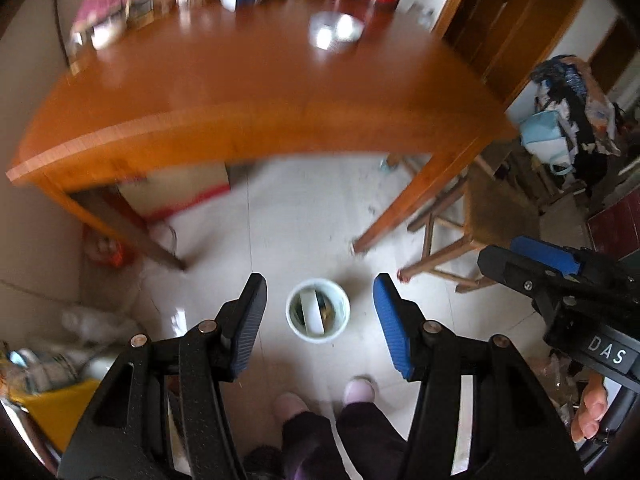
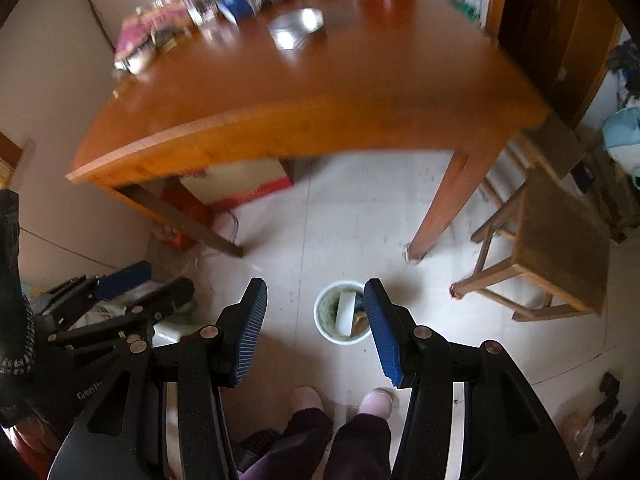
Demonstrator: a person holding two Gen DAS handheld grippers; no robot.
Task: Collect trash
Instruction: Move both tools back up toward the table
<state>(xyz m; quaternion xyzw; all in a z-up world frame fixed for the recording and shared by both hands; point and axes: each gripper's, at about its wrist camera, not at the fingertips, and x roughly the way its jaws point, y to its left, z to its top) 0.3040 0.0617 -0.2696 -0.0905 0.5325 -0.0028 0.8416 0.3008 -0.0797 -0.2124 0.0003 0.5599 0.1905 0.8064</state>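
Both tongs hang empty w/ jaws apart: left gripper [image 1: 320, 308] and right gripper [image 2: 316, 308], nothing between the pads. We look down on the small white bin [image 1: 318, 311] on the floor tiles, just ahead of our slippers [image 1: 359, 390], near the wooden table's [image 1: 248, 92] front leg. It already holds scraps, incl. a white strip and something brownish. We judge a drop is done; next we need more trash, prob. from the tabletop, so approach and pinch a piece. Stool [image 2: 560, 236] stands to the right.
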